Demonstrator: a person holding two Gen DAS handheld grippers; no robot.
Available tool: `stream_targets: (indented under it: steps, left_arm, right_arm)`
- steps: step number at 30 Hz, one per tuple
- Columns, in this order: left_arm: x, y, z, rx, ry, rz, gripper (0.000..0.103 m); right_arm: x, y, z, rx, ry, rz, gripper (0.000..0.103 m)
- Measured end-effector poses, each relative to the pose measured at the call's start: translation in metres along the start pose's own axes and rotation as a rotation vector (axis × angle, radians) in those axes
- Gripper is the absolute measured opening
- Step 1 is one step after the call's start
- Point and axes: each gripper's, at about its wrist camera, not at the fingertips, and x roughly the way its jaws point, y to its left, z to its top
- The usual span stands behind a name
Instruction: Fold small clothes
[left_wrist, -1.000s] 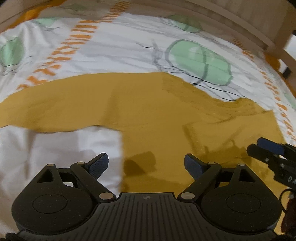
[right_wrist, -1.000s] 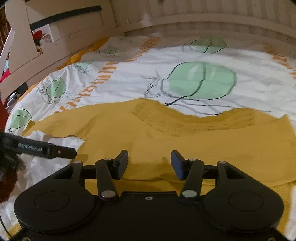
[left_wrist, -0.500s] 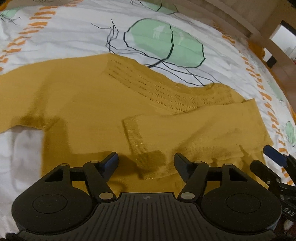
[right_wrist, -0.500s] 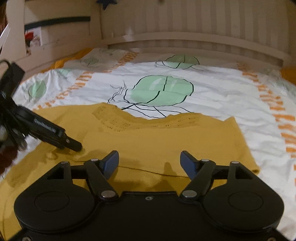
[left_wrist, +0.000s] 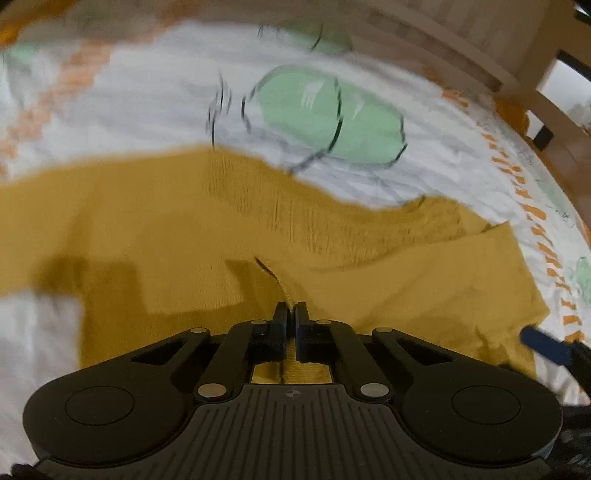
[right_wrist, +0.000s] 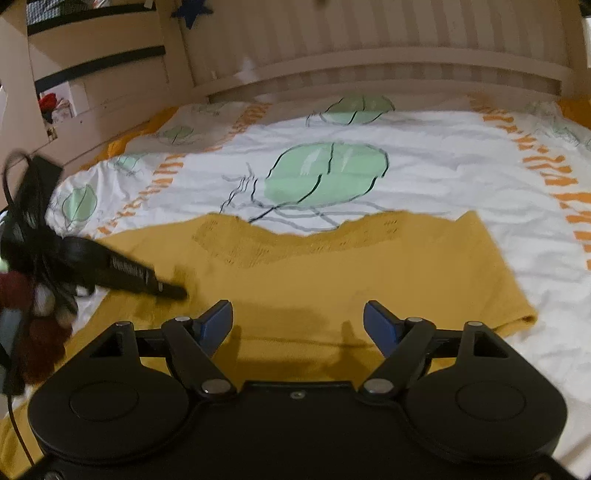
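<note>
On the bed: my inventory, both wrist views.
Bedcover (right_wrist: 424, 177): white, green leaf print, orange dashes.
Garment: mustard top (left_wrist: 155, 229), spread flat on the bedcover, its right sleeve folded across the body.
Left tool (left_wrist: 290, 314): I have it clamped tight on a raised pinch of the top's folded cuff.
Right tool (right_wrist: 297, 323): jaws opening, wide apart, nothing gripped, top beneath.
Backdrop: slatted wooden bed frame (right_wrist: 369, 48).

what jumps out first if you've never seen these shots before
A mustard yellow top spread flat across the middle of a white bedsheet printed with a big green leaf just beyond its neckline. The left gripper is shut on a pinch of the top's fabric, while the right gripper hovers over the near hem, its empty jaws opening.
</note>
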Motion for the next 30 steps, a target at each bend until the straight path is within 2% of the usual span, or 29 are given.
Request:
stream_targets:
  steps: [3,9,12,20,23,28,30]
  left_arm:
    - [-0.023,0.002,0.013,0.041,-0.076,0.005,0.003]
    - [-0.041,0.027,0.036,0.032,-0.112,0.06,0.003]
    - [-0.035,0.038,0.039,0.018,-0.093,0.08,0.003]
    - [-0.003,0.068,0.023,-0.025,0.02,0.115,0.004]
    - [0.009,0.073,0.015,-0.03,0.055,0.146,0.007]
    - [0.016,0.074,0.004,0.002,0.04,0.176,0.009]
    - [0.017,0.072,0.002,0.02,0.028,0.198,0.015]
  right_arm:
    - [0.004,0.008,-0.005,-0.022,0.021,0.01,0.08]
    - [0.01,0.016,-0.012,-0.044,0.057,0.028,0.08]
    - [0.012,0.016,-0.013,-0.042,0.069,0.024,0.08]
    - [0.016,0.011,-0.015,-0.01,0.107,0.016,0.081]
    - [0.018,0.011,-0.017,-0.009,0.127,0.008,0.085]
    - [0.022,0.011,-0.019,-0.011,0.155,-0.009,0.088]
    - [0.024,0.011,-0.021,-0.017,0.164,-0.016,0.09]
